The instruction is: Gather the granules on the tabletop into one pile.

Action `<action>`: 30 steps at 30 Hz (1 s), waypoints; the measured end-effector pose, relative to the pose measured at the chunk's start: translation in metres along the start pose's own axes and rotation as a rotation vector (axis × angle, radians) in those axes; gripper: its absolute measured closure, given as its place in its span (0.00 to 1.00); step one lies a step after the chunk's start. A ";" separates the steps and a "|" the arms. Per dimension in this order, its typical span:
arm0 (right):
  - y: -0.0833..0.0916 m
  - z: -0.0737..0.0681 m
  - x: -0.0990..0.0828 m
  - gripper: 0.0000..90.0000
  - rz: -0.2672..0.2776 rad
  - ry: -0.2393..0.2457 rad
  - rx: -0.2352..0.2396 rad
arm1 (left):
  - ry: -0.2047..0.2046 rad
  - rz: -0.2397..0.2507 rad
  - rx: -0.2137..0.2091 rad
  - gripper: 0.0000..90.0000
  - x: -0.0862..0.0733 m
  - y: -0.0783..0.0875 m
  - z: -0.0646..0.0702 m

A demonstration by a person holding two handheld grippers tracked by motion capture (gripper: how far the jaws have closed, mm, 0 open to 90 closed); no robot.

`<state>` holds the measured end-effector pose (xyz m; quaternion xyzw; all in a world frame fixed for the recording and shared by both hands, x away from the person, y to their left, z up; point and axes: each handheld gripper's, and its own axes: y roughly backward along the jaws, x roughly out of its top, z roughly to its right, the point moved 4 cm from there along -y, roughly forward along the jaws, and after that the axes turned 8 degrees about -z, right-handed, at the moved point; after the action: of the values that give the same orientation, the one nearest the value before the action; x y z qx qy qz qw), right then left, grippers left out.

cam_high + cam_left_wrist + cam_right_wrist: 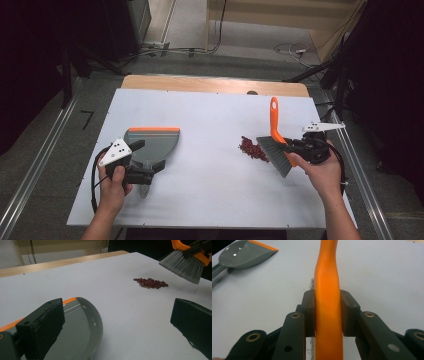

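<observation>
High view showed a white tabletop with a person's hands coming in from the near edge, each carrying a set of tongs. The right tongs were pressed tight on the orange handle of a hand brush, whose grey bristles pointed left and down toward a small heap of dark red beans lying just beside them, right of the tabletop's middle. In the right gripper view the two black jaws sat flush against either side of that handle. The left tongs hung at the near left, over the handle end of a grey dustpan with an orange lip, which lay flat on the tabletop well apart from the beans. In the left gripper view its jaws stood spread wide, with the dustpan below the left jaw and nothing pinched between them; the beans and the brush bristles showed farther off to the right.
</observation>
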<state>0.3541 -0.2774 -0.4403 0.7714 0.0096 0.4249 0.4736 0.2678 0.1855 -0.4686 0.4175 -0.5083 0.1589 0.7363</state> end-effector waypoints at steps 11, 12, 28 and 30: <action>0.013 0.008 -0.031 0.76 0.034 -0.106 -0.013 | 0.023 0.026 0.003 0.00 0.000 0.007 -0.005; 0.013 0.009 -0.033 0.76 0.039 -0.109 -0.012 | 0.025 0.027 0.005 0.00 0.000 0.008 -0.006; 0.016 0.028 -0.060 0.76 0.086 -0.173 -0.011 | 0.039 0.062 0.014 0.00 -0.005 0.012 -0.013; 0.015 0.027 -0.059 0.76 0.088 -0.165 -0.008 | 0.042 0.065 0.013 0.00 -0.005 0.011 -0.013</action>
<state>0.3282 -0.3295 -0.4729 0.8017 -0.0652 0.3804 0.4565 0.2662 0.2028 -0.4694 0.4024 -0.5048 0.1947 0.7385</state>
